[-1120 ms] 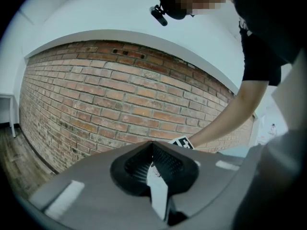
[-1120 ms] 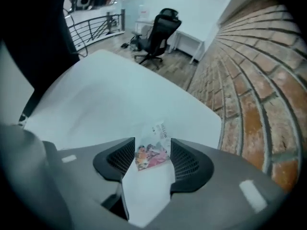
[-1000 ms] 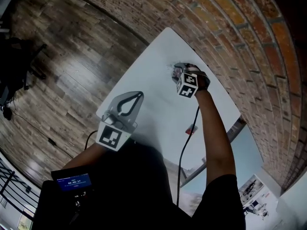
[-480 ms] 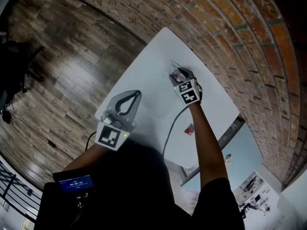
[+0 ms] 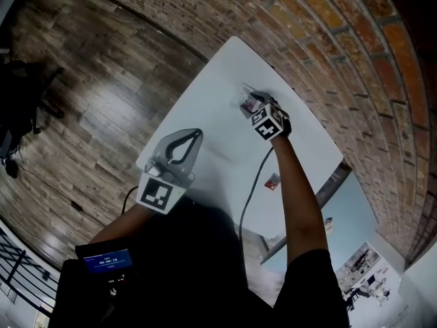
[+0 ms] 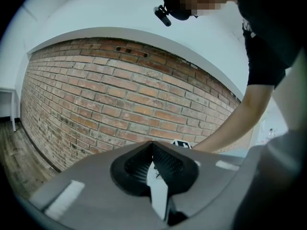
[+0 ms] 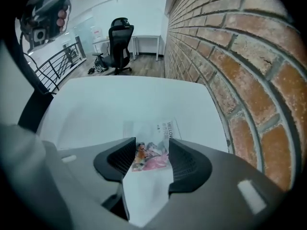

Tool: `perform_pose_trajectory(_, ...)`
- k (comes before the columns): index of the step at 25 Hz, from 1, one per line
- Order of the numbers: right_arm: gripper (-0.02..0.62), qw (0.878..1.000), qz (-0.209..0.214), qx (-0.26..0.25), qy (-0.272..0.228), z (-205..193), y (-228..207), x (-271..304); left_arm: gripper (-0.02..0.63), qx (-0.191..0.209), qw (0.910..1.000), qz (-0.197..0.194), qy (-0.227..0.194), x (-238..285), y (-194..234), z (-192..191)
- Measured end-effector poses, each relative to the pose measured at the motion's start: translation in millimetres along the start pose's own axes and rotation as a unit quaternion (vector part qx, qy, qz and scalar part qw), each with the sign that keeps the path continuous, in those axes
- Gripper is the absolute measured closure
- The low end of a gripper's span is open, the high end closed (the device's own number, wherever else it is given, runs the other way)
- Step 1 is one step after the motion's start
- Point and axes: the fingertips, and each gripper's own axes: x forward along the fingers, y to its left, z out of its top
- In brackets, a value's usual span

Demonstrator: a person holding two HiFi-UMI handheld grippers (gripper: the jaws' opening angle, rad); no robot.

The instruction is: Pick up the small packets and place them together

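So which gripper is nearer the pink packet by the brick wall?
Right. The right gripper has its jaws apart on either side of the pink packet. The left gripper, jaws together, hangs over the opposite edge of the table, well away from it.

Head view looks steeply down; right gripper view skims the same table (image 5: 212,108) (image 7: 120,99).

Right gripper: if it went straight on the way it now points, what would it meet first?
Probably the small packet on the white table, already lying between the right gripper's open claw tips; depth is unclear.
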Motion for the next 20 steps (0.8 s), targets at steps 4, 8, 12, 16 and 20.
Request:
perform_pose_trajectory(4, 0.377, 1.000, -0.002, 0.003, 0.001, -6.2, 3.9, -3.7, 0.606, -0.003, 1.0000, 0.004, 0.003, -3.9, 2.3, -2.6)
perform_pose_trajectory(8, 0.377, 1.000, -0.001, 0.011, 0.000, -18.3, 16.4, -5.3, 0.606, -0.001, 0.9999, 0.013, -0.004, -4.9, 1.6, -0.4)
perform_pose_trajectory(12, 0.377, 1.000, -0.003, 0.011, 0.002, -28.6, 34.9, -9.3, 0.606, 0.002, 1.0000, 0.006, -0.004, -6.2, -5.9, -1.4)
perform_pose_trajectory(16, 0.377, 1.000, -0.006, 0.014, 0.010, -46.7, 55.3, -18.5, 0.606, 0.005, 1.0000, -0.006, -0.002, -5.2, -22.3, -1.1)
perform_pose_trajectory(20, 0.377, 1.000, -0.008, 0.014, 0.014, -68.5, 80.2, -26.8, 0.606, 0.018, 0.9996, -0.022, -0.006, -6.2, -49.1, -3.6)
